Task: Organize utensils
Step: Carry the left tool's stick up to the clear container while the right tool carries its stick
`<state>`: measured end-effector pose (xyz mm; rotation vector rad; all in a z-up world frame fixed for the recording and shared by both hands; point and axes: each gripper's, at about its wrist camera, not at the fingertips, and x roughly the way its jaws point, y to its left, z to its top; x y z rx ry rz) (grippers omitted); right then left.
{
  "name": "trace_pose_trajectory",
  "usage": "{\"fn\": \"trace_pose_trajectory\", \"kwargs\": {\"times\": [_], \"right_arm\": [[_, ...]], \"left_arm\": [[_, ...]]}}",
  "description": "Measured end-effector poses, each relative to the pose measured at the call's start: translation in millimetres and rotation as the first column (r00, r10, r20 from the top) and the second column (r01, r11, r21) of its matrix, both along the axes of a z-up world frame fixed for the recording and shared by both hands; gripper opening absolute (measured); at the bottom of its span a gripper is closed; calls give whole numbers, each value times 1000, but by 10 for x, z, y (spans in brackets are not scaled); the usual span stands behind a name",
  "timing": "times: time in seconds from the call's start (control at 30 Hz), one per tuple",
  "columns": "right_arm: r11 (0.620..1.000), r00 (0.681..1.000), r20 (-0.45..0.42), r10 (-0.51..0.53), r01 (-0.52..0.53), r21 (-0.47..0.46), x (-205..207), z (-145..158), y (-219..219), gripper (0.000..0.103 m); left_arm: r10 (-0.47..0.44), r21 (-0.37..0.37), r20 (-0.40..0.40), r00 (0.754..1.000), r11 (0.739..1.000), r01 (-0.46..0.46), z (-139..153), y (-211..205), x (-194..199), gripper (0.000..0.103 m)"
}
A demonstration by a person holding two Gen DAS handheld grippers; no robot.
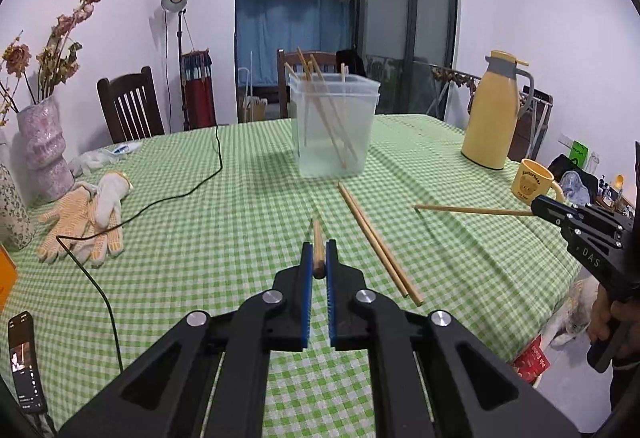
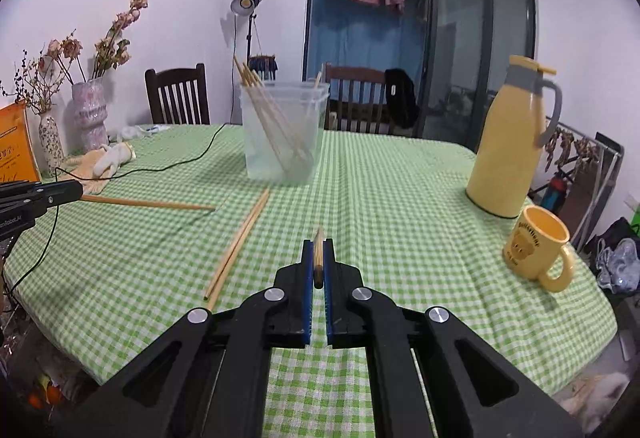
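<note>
Each gripper has its fingers clenched on one wooden chopstick: the left gripper [image 1: 319,258] grasps the left chopstick [image 1: 317,238], the right gripper [image 2: 319,256] the right chopstick [image 2: 319,244], both above the green-checked desk [image 1: 240,238]. Two loose chopsticks [image 1: 376,242] lie side by side on the cloth, just before the clear container [image 1: 334,126] where more stand leaning.
</note>
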<state>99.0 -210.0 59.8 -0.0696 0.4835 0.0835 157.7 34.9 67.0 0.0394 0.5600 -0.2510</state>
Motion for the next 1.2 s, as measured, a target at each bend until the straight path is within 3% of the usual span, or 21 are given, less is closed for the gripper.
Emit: {"fn": "trace_pose_trajectory", "kwargs": {"times": [0.33, 0.67, 0.93, 1.2], "right_arm": [[1000, 999, 42, 8, -8, -19, -91, 182, 58, 4], [998, 995, 88, 51, -48, -45, -12, 469, 47, 4], [993, 991, 72, 111, -113, 23, 309, 705, -115, 4], [987, 991, 4, 136, -136, 91, 759, 849, -314, 4]], "left_arm": [[-25, -21, 39, 999, 999, 25, 175, 67, -127, 3], [-70, -1, 122, 990, 998, 70, 590, 69, -31, 3], [-119, 33, 137, 983, 993, 115, 897, 22, 350, 3], [-152, -5, 97, 984, 988, 154, 1015, -32, 853, 3]]}}
